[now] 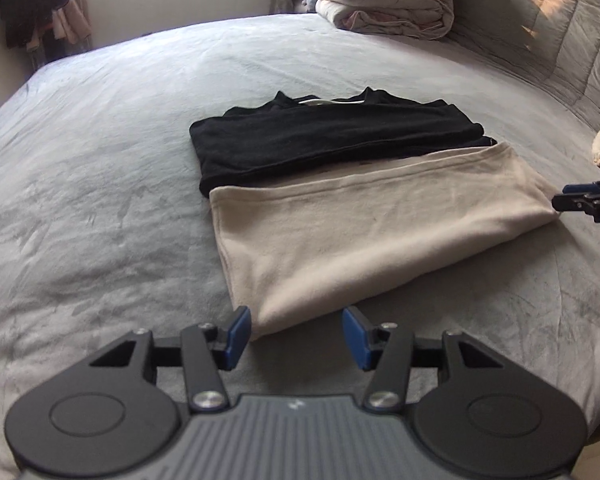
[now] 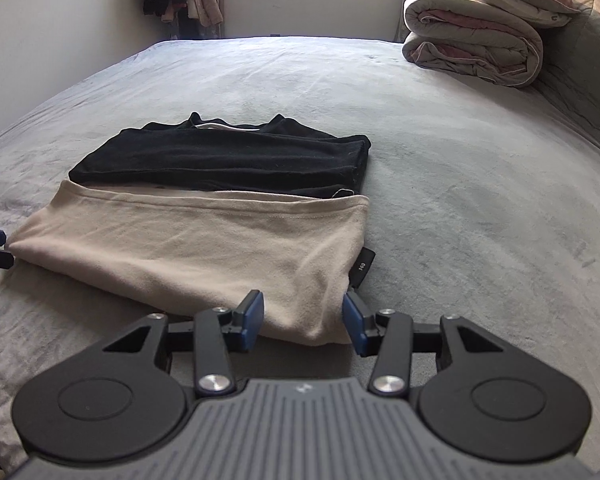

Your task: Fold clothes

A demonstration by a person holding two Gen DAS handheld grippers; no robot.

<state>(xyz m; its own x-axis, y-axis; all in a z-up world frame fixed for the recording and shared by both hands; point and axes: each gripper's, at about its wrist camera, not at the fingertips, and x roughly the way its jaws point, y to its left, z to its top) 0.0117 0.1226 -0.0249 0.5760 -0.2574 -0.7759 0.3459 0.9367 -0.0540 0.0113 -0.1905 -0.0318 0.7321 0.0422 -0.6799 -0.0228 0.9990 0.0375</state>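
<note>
Writing is seen only on 1 black tag (image 2: 363,266), too small to read. 1 garment, beige hem folded over black top (image 1: 332,142), lies on 1 grey bed (image 1: 100,160). Beige garment (image 2: 204,256) corners sit just ahead of left gripper (image 1: 296,338) and right gripper (image 2: 304,322); both jaws part-open, nothing gripped.

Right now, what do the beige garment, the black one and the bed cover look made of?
Beige garment: soft matte knit, probably cotton jersey; stitched hem, faint fuzz. Black garment: similar matte knit, limp folds. Bed cover: grey plush, velvety; brushed streaks shift shade.
</note>
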